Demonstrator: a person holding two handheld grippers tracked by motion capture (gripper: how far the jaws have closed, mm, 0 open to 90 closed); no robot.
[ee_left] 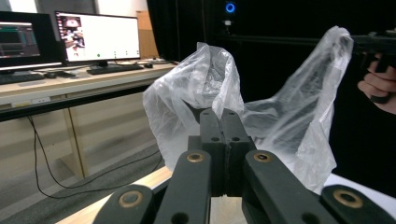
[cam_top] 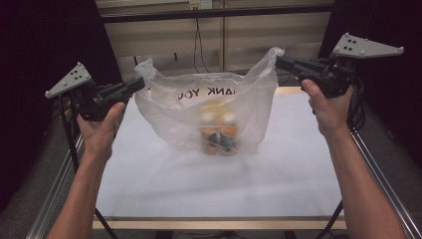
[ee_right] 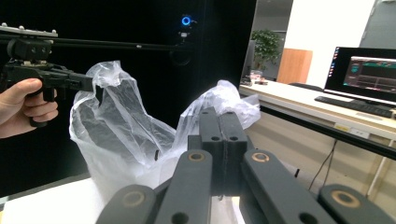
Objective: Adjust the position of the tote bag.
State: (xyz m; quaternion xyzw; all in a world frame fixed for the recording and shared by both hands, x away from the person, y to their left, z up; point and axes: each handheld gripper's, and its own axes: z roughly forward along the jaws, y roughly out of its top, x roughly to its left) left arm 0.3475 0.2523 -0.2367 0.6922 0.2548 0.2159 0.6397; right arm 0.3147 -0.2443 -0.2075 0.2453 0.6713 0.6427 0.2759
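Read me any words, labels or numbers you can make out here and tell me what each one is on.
"ANK YOU", seen mirrored and upside down through the film: on the plastic bag, first letters hidden in a fold.
Labels on the orange items inside the bag: too blurred to read.
Monitor screens on the desk in the left gripper view: too small to read.

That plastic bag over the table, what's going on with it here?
A person holds a clear plastic bag up by its two handles, the left gripper shut on one and the right gripper shut on the other. The handles are pulled apart, so the bag hangs open over the white table. Orange packaged items sit in its bottom, too blurred to identify.
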